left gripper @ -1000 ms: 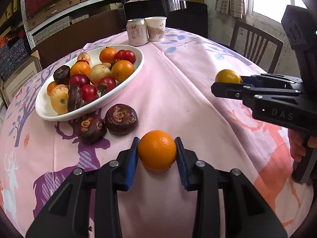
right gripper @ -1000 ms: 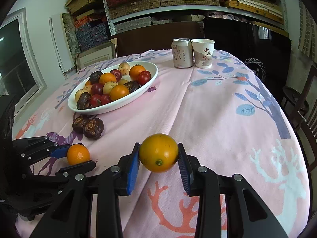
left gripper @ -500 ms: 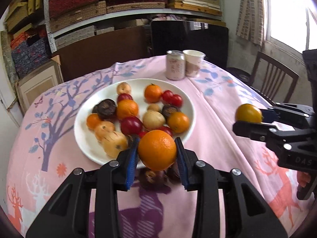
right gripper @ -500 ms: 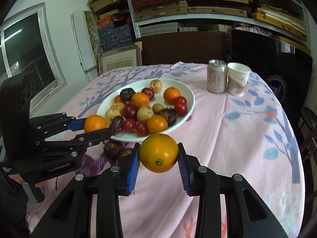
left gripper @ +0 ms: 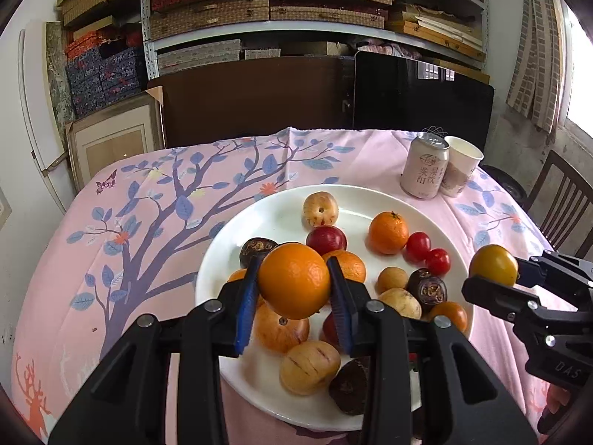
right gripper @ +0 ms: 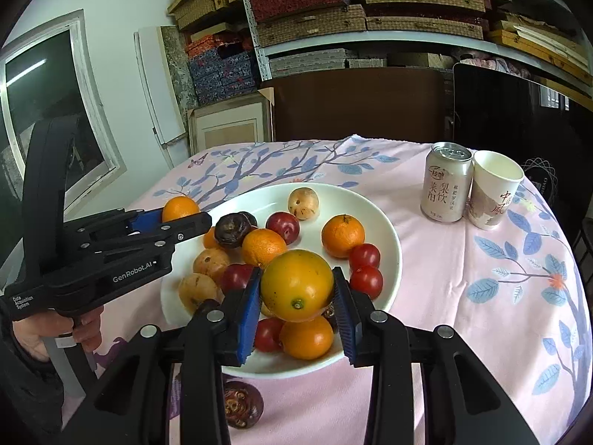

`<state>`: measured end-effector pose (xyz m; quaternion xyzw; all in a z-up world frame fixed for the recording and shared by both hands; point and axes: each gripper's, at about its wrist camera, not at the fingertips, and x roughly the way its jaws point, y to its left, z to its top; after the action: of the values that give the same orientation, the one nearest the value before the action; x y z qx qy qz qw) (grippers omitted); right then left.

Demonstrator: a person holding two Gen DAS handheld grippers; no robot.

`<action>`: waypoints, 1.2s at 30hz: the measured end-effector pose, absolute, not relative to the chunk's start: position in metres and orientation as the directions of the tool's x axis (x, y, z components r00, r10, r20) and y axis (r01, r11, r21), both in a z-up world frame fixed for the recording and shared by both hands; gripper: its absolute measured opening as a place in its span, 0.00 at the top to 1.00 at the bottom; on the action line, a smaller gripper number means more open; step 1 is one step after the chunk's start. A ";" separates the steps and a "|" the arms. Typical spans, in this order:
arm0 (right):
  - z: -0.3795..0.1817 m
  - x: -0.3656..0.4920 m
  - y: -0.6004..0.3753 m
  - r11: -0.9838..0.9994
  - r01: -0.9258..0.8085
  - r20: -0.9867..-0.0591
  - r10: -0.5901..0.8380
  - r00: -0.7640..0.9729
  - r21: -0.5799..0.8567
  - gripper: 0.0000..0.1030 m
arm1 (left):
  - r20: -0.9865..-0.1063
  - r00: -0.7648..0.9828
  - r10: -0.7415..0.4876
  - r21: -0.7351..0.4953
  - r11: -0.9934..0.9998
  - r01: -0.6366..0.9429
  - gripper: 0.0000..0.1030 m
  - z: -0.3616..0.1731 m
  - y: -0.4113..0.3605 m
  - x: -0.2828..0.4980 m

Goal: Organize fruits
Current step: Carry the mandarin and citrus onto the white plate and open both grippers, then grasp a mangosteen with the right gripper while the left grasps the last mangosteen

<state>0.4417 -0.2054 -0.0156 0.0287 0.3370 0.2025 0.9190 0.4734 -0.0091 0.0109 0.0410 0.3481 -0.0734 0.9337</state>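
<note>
Left claw (left gripper: 294, 289): grips glossy orange (left gripper: 294, 280) | right claw (right gripper: 296, 289): grips yellow-orange fruit (right gripper: 296, 284), green-tinged

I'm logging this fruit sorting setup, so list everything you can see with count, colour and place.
orange: one, orange, held in the left tongs above the plate
yellow-orange fruit: one, yellow-orange, held in the right tongs above the plate
plate: one, white, on the tablecloth, heaped with orange, red, tan and dark purple fruits
dark fruit: one seen, brownish purple, on the cloth beside the plate's near rim
can: one, pale pink, far right of the table
paper cup: one, white, touching the can
tablecloth: one, pink with tree print
shelves: stacked boxes, behind the table
left tongs: black, blue pads
right tongs: black, blue pads
hand: one, gripping the left tool's handle
</note>
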 end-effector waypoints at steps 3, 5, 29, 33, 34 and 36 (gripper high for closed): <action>-0.017 0.449 -0.200 0.911 -0.366 -0.610 0.401 0.684 0.189 0.64 | -0.666 0.731 -0.149 -0.036 0.985 0.168 0.66 0.006 -0.005 0.481; -0.014 0.453 -0.192 0.907 -0.383 -0.611 0.404 0.681 0.173 0.64 | -0.676 0.720 -0.158 -0.055 0.985 0.164 0.66 0.004 -0.005 0.484; -0.060 0.374 -0.192 0.913 -0.403 -0.770 0.303 0.562 0.064 0.03 | -0.685 0.729 0.018 0.172 0.976 0.137 0.04 -0.013 0.032 0.363; -0.069 0.375 -0.181 0.914 -0.401 -0.780 0.298 0.550 0.065 0.03 | -0.711 0.703 0.026 0.207 0.963 0.172 0.04 -0.027 0.033 0.339; -0.070 0.376 -0.177 0.916 -0.398 -0.780 0.285 0.558 0.050 0.03 | -0.713 0.700 0.033 0.223 0.958 0.182 0.04 -0.030 0.032 0.334; -0.073 0.379 -0.169 0.924 -0.383 -0.782 0.244 0.574 0.007 0.03 | -0.715 0.699 0.036 0.232 0.954 0.188 0.04 -0.033 0.031 0.328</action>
<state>0.3788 -0.1692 -0.0728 -0.0818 0.4262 0.1775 0.8832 0.3281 0.0309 -0.0327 0.1451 0.3859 -0.0420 0.9101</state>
